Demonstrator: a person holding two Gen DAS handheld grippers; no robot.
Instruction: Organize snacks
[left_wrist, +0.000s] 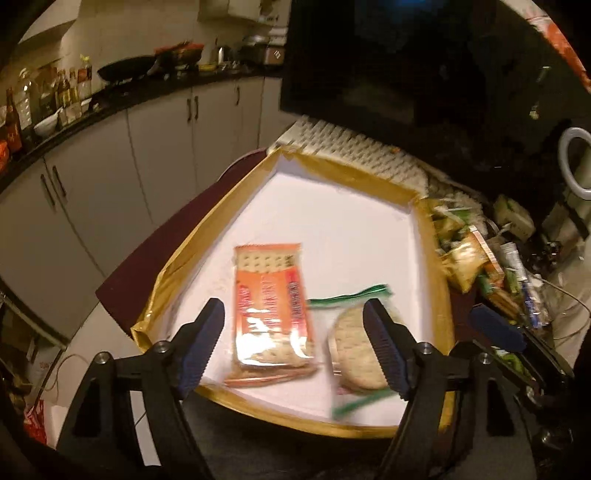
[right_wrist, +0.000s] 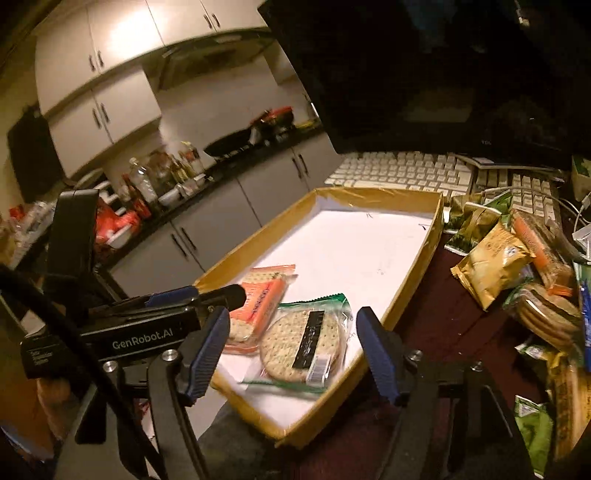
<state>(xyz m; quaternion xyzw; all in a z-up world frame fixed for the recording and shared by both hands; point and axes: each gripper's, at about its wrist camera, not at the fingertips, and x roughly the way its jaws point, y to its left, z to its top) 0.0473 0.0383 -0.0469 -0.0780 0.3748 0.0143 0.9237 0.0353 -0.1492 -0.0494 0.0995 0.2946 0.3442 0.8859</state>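
**Two packs in the box, the pile still waiting**

The table (right_wrist: 436, 321), under a dark red cloth, carries everything. Along its far edge runs a keyboard (right_wrist: 402, 173) below a dark screen (right_wrist: 443, 74). In front of these lies the box (right_wrist: 413, 291), shallow, taped brown round the rim and lined white, set lengthwise so either hand can reach in. Most of its floor is bare; both packs sit at the near end, probably because that is the shortest drop.

Along the table's right edge is the pile (right_wrist: 517, 280) of loose snacks, close beside the box.

In the box, the orange pack (left_wrist: 269, 306) lies flat toward the near left corner, and the round pack (right_wrist: 303, 343) just beside it on the right, edges overlapping.

Left tongs (left_wrist: 291, 347) stand wide over the orange pack, pads clear. Right tongs (right_wrist: 291, 354) gape above the round pack, holding nothing. I judge both packs dropped off.
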